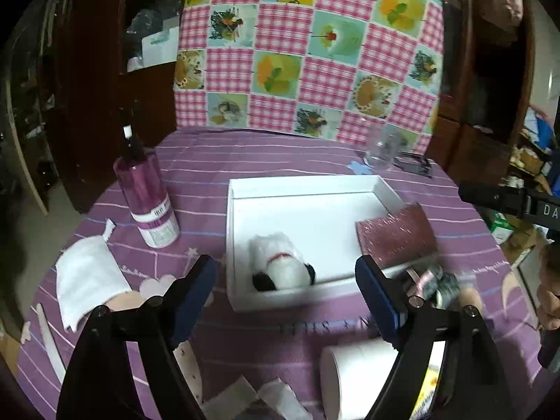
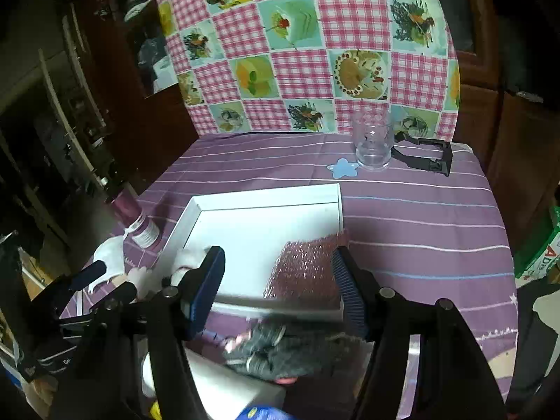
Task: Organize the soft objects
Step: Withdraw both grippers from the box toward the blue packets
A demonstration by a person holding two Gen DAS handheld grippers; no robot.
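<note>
Hovering above a purple striped tablecloth point(image 1: 280, 161), the left gripper point(image 1: 287, 294) and the right gripper point(image 2: 278, 280) both stand with jaws spread wide and nothing between the pads. Landmark is the white tray point(image 1: 241, 189) at the table's middle. A white plush toy point(image 1: 280, 266) with black patches lies inside the tray at its near left corner. A sparkly pink pouch point(image 1: 395, 234) rests over the tray's near right corner, partly inside. A grey fuzzy soft item point(image 2: 294, 346), blurred, lies on the cloth just in front of the tray. A purple spray bottle point(image 1: 147, 192) stands left of the tray; a clear cup point(image 2: 372, 140) stands beyond it, near a checked picture cloth point(image 1: 308, 45).
</note>
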